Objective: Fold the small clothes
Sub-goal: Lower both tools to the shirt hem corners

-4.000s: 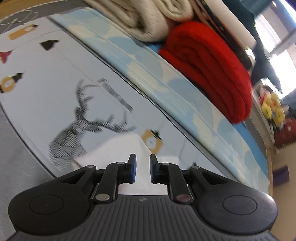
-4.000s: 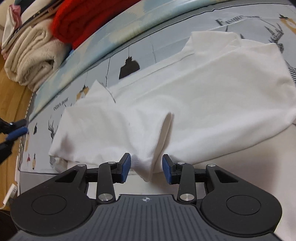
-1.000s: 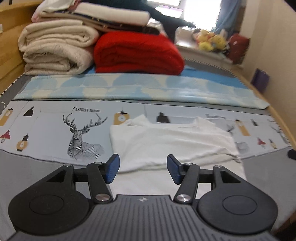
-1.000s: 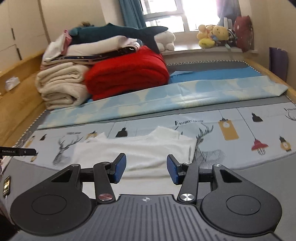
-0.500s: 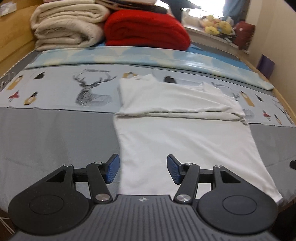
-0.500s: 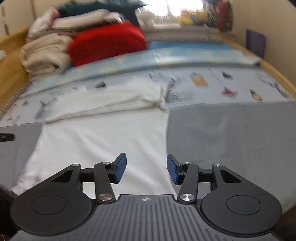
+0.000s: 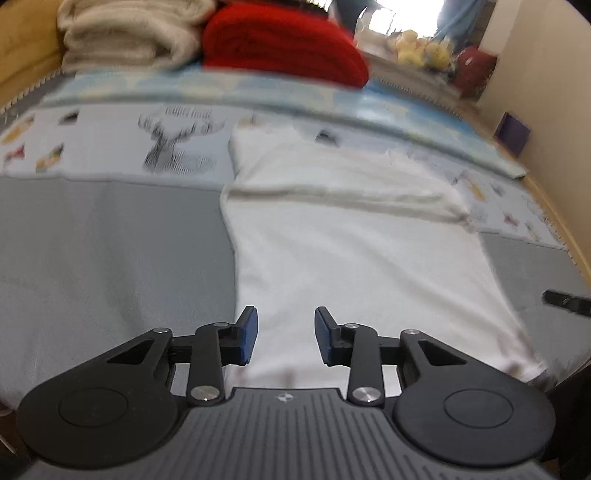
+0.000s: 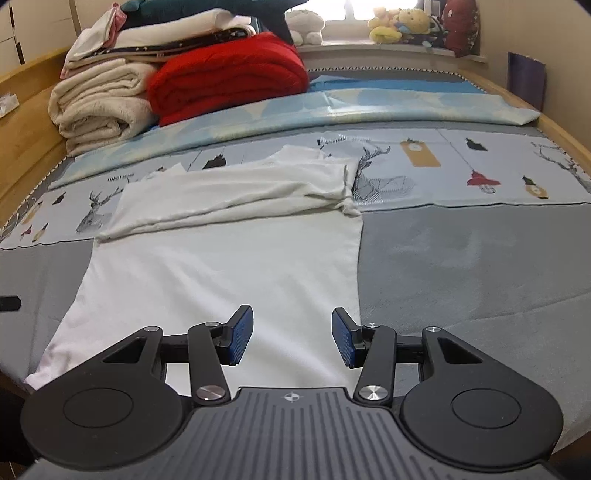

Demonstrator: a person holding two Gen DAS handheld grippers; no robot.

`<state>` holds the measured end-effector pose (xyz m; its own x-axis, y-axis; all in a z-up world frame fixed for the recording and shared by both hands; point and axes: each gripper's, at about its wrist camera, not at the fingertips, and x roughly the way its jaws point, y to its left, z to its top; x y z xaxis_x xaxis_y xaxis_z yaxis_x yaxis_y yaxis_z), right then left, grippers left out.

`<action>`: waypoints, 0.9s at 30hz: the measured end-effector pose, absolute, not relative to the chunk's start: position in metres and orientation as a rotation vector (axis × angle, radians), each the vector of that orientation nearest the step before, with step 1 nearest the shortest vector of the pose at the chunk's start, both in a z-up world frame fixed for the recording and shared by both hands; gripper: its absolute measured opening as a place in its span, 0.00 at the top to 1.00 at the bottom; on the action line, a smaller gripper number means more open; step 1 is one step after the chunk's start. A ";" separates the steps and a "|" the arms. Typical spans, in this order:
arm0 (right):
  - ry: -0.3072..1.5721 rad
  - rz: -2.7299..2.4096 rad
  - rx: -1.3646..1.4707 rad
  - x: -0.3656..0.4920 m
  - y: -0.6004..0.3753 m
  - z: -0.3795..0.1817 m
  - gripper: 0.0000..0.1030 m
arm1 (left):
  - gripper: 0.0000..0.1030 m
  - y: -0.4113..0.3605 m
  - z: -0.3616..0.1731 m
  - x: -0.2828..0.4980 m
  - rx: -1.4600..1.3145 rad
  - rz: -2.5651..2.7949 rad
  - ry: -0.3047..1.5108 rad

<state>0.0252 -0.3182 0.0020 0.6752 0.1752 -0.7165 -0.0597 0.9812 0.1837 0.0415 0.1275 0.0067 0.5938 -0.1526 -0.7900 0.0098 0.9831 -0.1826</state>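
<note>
A white garment [image 7: 362, 258] lies flat on the bed, its far part folded back toward me into a thicker band [image 7: 332, 177]. It also shows in the right wrist view [image 8: 221, 273], with the folded band [image 8: 236, 199] across its far end. My left gripper [image 7: 283, 334] is open and empty, low over the garment's near left edge. My right gripper [image 8: 291, 339] is open and empty over the garment's near right part. The tip of the other gripper shows at each view's side edge [image 7: 565, 301] [image 8: 9, 303].
The bed has a grey cover [image 8: 461, 266] and a printed deer-pattern sheet [image 8: 443, 166]. Folded cream blankets [image 8: 99, 107] and a red blanket [image 8: 229, 81] are stacked at the head. Soft toys [image 8: 399, 22] sit on the windowsill. A wooden bed rail [image 8: 26, 140] runs along the left.
Both grippers have pulled back and dropped toward the garment's near hem, staying open. The garment has not visibly moved in the last second.
</note>
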 end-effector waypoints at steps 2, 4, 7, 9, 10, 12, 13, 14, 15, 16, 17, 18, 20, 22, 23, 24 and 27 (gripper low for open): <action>0.835 0.130 0.145 0.029 -0.317 -0.004 0.52 | 0.71 0.137 0.003 0.046 -0.244 -0.102 0.940; 0.855 0.118 0.140 0.031 -0.317 -0.007 0.52 | 0.71 0.145 0.000 0.048 -0.298 -0.103 0.951; 0.868 0.105 0.162 0.031 -0.319 -0.008 0.52 | 0.71 0.157 -0.008 0.049 -0.366 -0.076 0.996; 0.870 0.100 0.166 0.029 -0.323 -0.011 0.52 | 0.71 0.166 -0.012 0.049 -0.401 -0.056 1.029; 0.877 0.091 0.168 0.028 -0.325 -0.014 0.52 | 0.71 0.171 -0.015 0.049 -0.421 -0.042 1.048; 0.904 0.078 0.184 0.029 -0.330 -0.022 0.52 | 0.71 0.179 -0.023 0.053 -0.456 -0.017 1.080; 0.915 0.076 0.187 0.029 -0.333 -0.026 0.52 | 0.71 0.181 -0.029 0.054 -0.468 -0.001 1.104; 0.922 0.075 0.185 0.029 -0.335 -0.030 0.52 | 0.71 0.182 -0.034 0.056 -0.471 0.012 1.130; 0.931 0.072 0.178 0.028 -0.337 -0.033 0.52 | 0.71 0.181 -0.038 0.058 -0.463 0.016 1.150; 0.945 0.065 0.169 0.028 -0.340 -0.037 0.52 | 0.71 0.179 -0.041 0.059 -0.444 0.018 1.168; 0.966 0.053 0.168 0.027 -0.344 -0.041 0.52 | 0.71 0.177 -0.044 0.059 -0.426 0.021 1.185; 0.990 0.041 0.176 0.027 -0.348 -0.046 0.52 | 0.70 0.177 -0.046 0.060 -0.414 0.025 1.200; 1.053 0.015 0.210 0.026 -0.356 -0.056 0.52 | 0.71 0.177 -0.051 0.058 -0.409 0.037 1.221; 1.113 -0.011 0.226 0.027 -0.362 -0.066 0.52 | 0.70 0.178 -0.052 0.057 -0.414 0.047 1.228; 1.141 -0.021 0.226 0.027 -0.363 -0.072 0.52 | 0.70 0.178 -0.052 0.057 -0.416 0.047 1.230; 1.167 -0.031 0.222 0.027 -0.364 -0.076 0.52 | 0.69 0.178 -0.053 0.057 -0.412 0.048 1.235; 1.202 -0.037 0.205 0.027 -0.363 -0.083 0.51 | 0.69 0.173 -0.058 0.058 -0.383 0.043 1.265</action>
